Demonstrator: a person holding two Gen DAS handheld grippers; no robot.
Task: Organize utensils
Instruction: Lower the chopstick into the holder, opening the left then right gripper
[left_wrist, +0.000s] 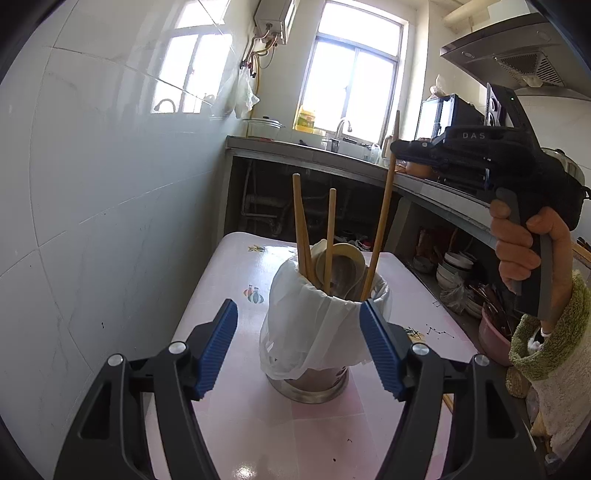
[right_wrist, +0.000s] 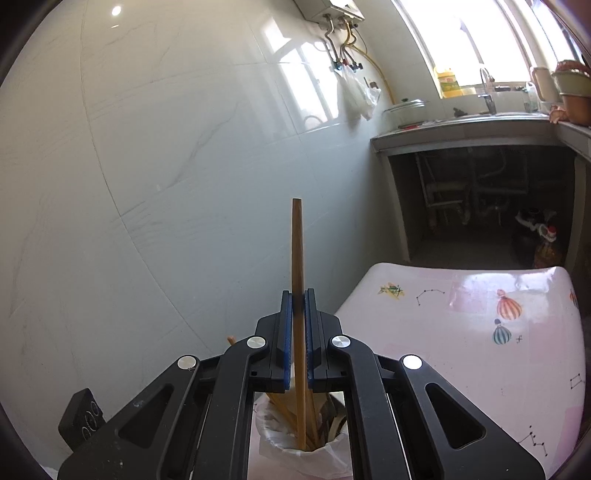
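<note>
We cannot see the chopstick tips inside the bag-lined metal holder; the right hand-held gripper hides its rim.

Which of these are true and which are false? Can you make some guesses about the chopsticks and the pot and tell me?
1. The right tool is shut on a chopstick. True.
2. The left tool is squeezing the pot. False: its jaws stand open, one on each side of the pot, not gripping it.
3. The pot has a white plastic bag over its rim. True.
4. The held chopstick lies flat on the table. False: it stands nearly upright with its lower end down in the pot, above the table.
5. The pot is empty. False: more chopsticks and a spoon stand in it.
</note>
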